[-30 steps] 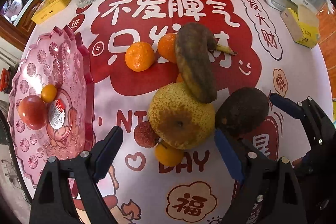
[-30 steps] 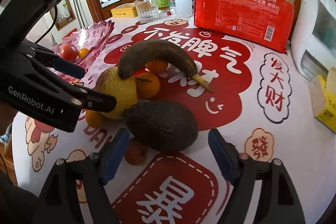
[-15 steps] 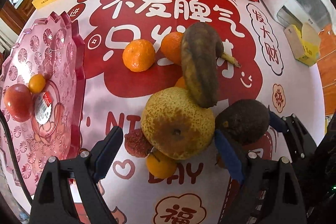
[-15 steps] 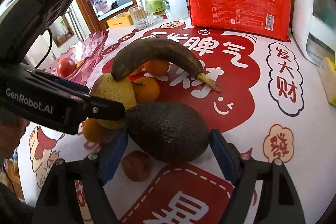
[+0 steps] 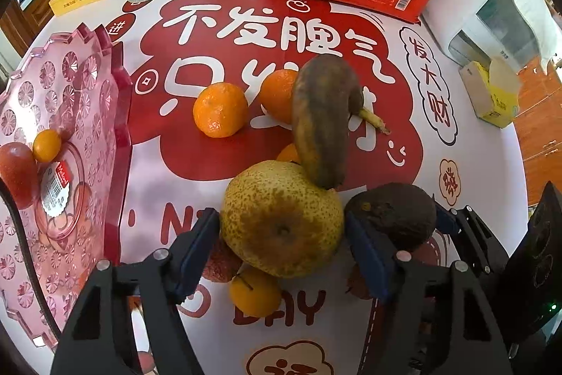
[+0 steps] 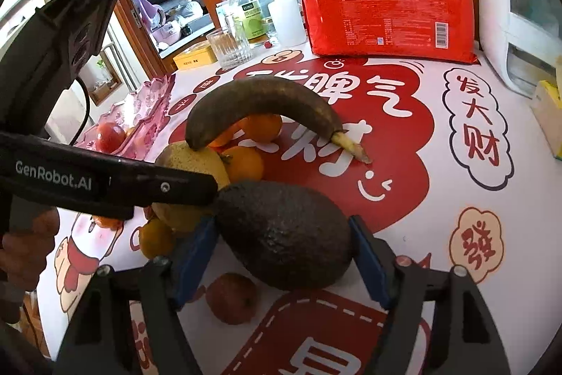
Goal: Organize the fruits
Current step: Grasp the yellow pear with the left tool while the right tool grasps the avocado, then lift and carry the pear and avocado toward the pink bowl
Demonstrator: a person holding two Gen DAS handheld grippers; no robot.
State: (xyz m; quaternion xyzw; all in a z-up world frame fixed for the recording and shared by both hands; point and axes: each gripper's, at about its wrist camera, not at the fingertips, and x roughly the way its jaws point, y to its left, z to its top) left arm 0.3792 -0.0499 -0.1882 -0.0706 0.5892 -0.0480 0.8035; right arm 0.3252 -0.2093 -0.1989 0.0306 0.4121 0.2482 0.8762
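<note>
Blue rubber pads now sit against both flanks of the speckled pear point(image 5: 282, 217): the left gripper point(image 5: 282, 243) has just been closing, and where its jaws stood clear of the fruit half a second back, they now pinch it. Alongside, the right gripper point(image 6: 282, 260) has also been closing and its pads press the two ends of the dark avocado point(image 6: 284, 234), a gap visible a second ago now gone. To my eye both fruits are seized and ready to lift toward the pink glass tray point(image 5: 105, 115), where a red apple point(image 5: 15, 176) and a small orange point(image 5: 46, 145) already lie.

Lifting the pear looks awkward. The blackened banana point(image 5: 323, 118) leans its tip on the pear's top, so it will likely drop or roll once its prop goes. A lychee point(image 5: 219, 264) and a small citrus point(image 5: 253, 290) are tucked under the pear's near side, and another lychee point(image 6: 232, 297) lies just beside the avocado, between the right gripper's fingers.

Pear and avocado touch, and the two tools crowd each other there. Open cloth lies between the pile and the tray's raised, toothed rim, which the pear must clear. Two mandarins point(image 5: 220, 109) sit beyond, out of that path.
</note>
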